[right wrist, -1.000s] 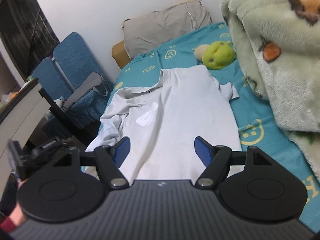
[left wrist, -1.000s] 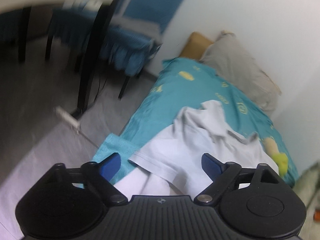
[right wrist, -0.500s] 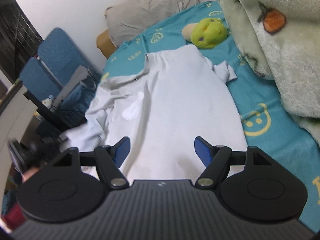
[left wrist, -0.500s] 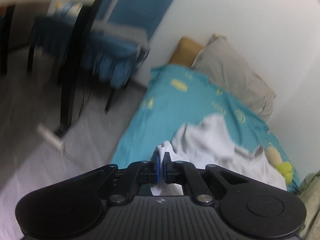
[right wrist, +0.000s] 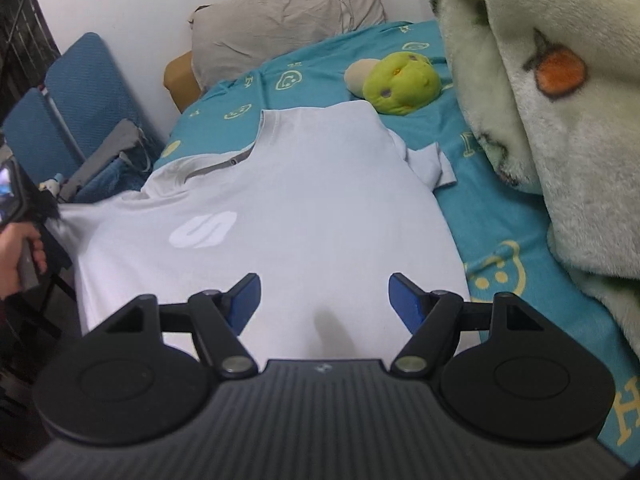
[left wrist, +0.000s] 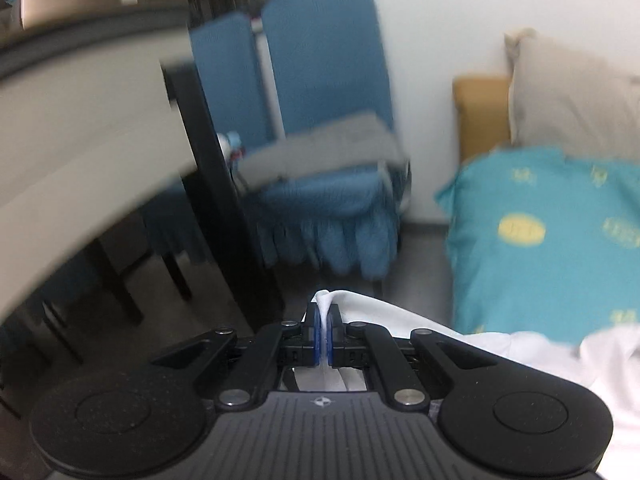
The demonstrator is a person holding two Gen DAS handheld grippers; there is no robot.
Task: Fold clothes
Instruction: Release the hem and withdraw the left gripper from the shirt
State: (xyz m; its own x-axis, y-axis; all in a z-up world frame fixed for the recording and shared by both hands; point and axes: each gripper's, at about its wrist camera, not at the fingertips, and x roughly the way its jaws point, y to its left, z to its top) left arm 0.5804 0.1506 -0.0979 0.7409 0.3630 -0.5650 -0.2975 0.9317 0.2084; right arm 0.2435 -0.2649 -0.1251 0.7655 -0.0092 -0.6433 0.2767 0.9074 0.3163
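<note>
While the left gripper (left wrist: 324, 330) pinches a fold of the pale grey short-sleeved T-shirt (right wrist: 280, 200) at its left edge, the garment lies front-up across the teal patterned bedsheet (right wrist: 500, 216).
Right gripper (right wrist: 324, 300) hovers above the shirt's lower part, blue-tipped fingers (right wrist: 404, 294) spread wide, holding nothing. Green plush toy (right wrist: 400, 82) beside the shirt's shoulder; grey pillow (right wrist: 280, 28) at the bed's head.

Chairs (left wrist: 320, 128): blurred in the left wrist view, details unreadable.
Desk (left wrist: 80, 152): smeared pale band, edges unclear.
Shirt (right wrist: 280, 216): lower hem hidden behind the right gripper (right wrist: 324, 300) body.
Blanket (right wrist: 552, 100): cut off by the right edge.
Hand (right wrist: 20, 248): cut off at the left edge.
Left gripper (right wrist: 16, 196): mostly out of frame in the right wrist view.
</note>
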